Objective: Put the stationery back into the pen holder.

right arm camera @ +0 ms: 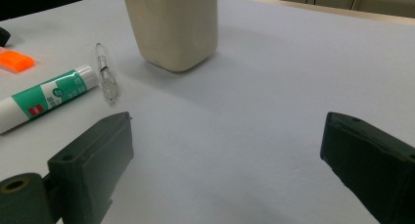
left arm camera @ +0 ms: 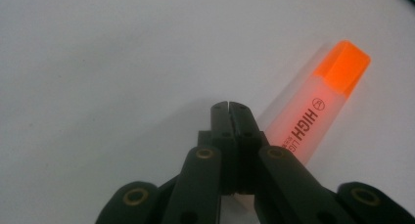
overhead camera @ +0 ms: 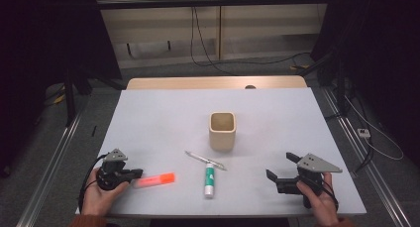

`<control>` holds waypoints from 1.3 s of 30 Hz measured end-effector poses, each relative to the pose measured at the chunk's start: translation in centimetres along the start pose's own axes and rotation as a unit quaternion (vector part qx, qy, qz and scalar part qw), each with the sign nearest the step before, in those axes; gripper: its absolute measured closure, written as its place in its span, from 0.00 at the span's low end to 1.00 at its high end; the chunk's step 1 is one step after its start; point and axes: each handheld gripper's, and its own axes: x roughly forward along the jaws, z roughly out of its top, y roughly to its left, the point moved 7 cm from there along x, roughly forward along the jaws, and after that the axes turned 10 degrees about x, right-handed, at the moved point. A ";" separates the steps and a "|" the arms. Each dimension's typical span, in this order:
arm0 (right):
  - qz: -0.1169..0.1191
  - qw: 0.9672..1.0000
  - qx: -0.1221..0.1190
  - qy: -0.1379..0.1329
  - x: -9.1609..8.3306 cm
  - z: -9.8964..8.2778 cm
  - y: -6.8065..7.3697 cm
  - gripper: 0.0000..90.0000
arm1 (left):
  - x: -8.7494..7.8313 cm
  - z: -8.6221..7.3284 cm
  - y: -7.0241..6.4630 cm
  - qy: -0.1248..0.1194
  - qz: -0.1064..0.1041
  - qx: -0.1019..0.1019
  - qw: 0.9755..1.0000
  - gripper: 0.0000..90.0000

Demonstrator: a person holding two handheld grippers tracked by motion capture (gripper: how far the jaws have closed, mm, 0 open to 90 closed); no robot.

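Note:
An orange highlighter lies flat on the white table near the front left. My left gripper sits at its near end, shut with the two jaws pressed together and nothing between them. In the left gripper view the highlighter runs alongside and partly under the right jaw, apart from the closed tips of the left gripper. My right gripper rests near the front right, jaws wide open and empty. A green-and-white glue stick and a clear pen lie between the two grippers.
A beige square cup stands upright at the table's middle, just behind the pen. In the right gripper view the cup, the pen, the glue stick and the highlighter's cap lie ahead and left.

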 end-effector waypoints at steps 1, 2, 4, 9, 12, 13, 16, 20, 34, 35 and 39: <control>0.000 1.000 0.000 0.000 0.0 0.0 0.0 0.06 | 0.0 0.0 -0.1 -0.002 -0.001 0.001 1.000 1.00; 0.000 1.000 0.000 0.000 0.0 0.0 0.0 0.06 | -0.1 -0.1 -0.2 -0.001 -0.003 0.002 1.000 1.00; 0.000 1.000 0.001 0.000 0.0 0.0 0.0 0.06 | -0.2 0.0 -0.5 -0.003 -0.005 0.004 1.000 1.00; 0.001 1.000 0.000 0.001 0.1 0.0 0.0 0.06 | -0.5 -0.1 -1.0 -0.005 -0.009 0.002 1.000 1.00; 0.001 1.000 0.000 0.000 0.0 0.0 0.0 0.06 | -0.6 -0.3 -1.0 -0.008 -0.014 -0.002 1.000 1.00; 0.001 1.000 0.000 0.001 0.1 0.0 0.0 0.06 | -0.6 -0.3 -1.0 -0.011 -0.016 -0.006 1.000 1.00; 0.001 1.000 -0.001 0.001 0.1 0.0 0.0 0.06 | -0.7 -0.2 -0.9 -0.015 -0.011 0.001 1.000 0.96; 0.000 1.000 -0.001 0.001 0.1 0.0 0.1 0.06 | -1.0 0.3 -0.9 -0.030 0.003 0.015 0.999 0.86; 0.001 1.000 -0.001 0.001 0.1 0.0 0.1 0.05 | -2.0 2.2 -1.7 -0.078 0.021 0.028 0.996 0.14; 0.001 1.000 -0.001 0.001 0.1 0.0 0.1 0.05 | -2.1 2.3 -1.9 -0.077 0.022 0.033 0.996 0.10; 0.002 1.000 -0.001 0.002 0.1 0.0 0.1 0.05 | -2.1 2.8 -2.3 -0.076 0.014 0.046 0.996 0.08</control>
